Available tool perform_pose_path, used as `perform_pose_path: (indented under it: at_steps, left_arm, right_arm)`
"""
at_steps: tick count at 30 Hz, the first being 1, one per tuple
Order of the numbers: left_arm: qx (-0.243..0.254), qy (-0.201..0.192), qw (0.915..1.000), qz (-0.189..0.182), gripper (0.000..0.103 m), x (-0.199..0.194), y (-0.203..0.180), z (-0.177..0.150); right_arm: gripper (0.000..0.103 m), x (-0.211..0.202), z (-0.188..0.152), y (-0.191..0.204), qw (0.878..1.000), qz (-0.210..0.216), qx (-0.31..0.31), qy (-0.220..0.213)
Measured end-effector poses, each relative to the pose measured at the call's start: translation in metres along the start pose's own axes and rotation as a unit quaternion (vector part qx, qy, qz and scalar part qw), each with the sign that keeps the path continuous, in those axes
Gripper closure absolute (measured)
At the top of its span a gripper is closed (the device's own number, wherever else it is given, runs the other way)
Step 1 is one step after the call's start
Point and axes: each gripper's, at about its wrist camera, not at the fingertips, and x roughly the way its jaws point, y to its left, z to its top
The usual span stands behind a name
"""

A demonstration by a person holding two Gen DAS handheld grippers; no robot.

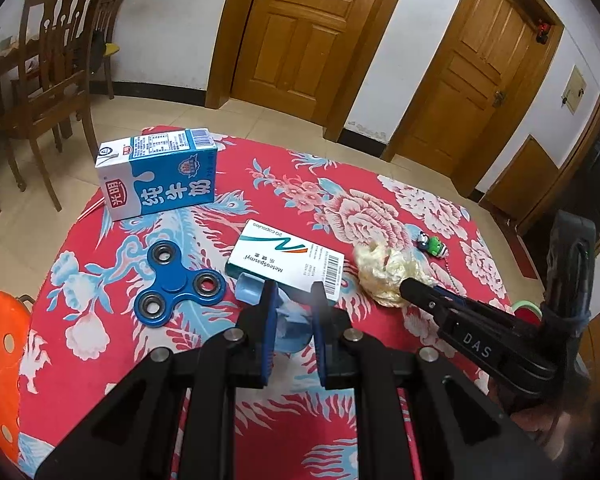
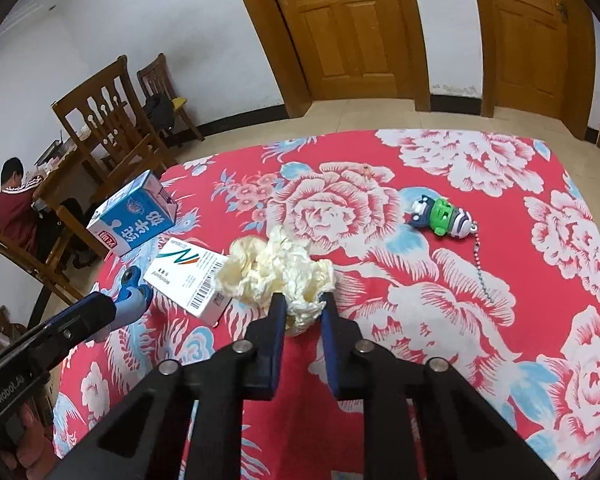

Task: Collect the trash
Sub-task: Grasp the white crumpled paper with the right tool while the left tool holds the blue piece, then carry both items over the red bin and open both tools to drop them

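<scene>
Left wrist view, left to right: orange stool (image 1: 2, 344), cut off at the frame edge; left gripper (image 1: 294, 300), jaws pinching a pale blue object (image 1: 256, 292), mostly hidden; right gripper (image 2: 303, 300), jaws pinching crumpled tissue (image 2: 276, 276) mid-frame on the red floral cloth (image 2: 460, 340).

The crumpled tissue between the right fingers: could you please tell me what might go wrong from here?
1. The right gripper pinches only the near edge of the crumpled tissue; the soft wad may tear or slip when lifted.
2. The tissue touches the medicine box, so pulling it away could drag or nudge the box.
3. The left gripper, shut on a pale blue plastic piece, sits beside the box too; the two grippers work close together and could bump.
</scene>
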Motion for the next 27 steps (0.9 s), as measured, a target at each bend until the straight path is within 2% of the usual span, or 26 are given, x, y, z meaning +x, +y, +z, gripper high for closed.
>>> perform_pose_path:
  at_steps: [6, 12, 27]
  left_arm:
    - [0.006, -0.006, 0.9999, -0.008, 0.088, -0.010, -0.008, 0.001]
    - [0.014, -0.002, 0.9994, -0.032, 0.088, -0.019, -0.022, 0.003]
    - [0.058, 0.008, 0.9946, -0.085, 0.088, -0.042, -0.072, -0.002]
  right_arm:
    - [0.086, -0.022, -0.002, 0.002, 1.000, 0.005, -0.004, -0.015]
    - [0.086, -0.049, -0.008, -0.003, 1.000, 0.008, 0.010, -0.029]
    - [0.086, -0.123, -0.047, -0.042, 0.996, -0.017, 0.068, -0.064]
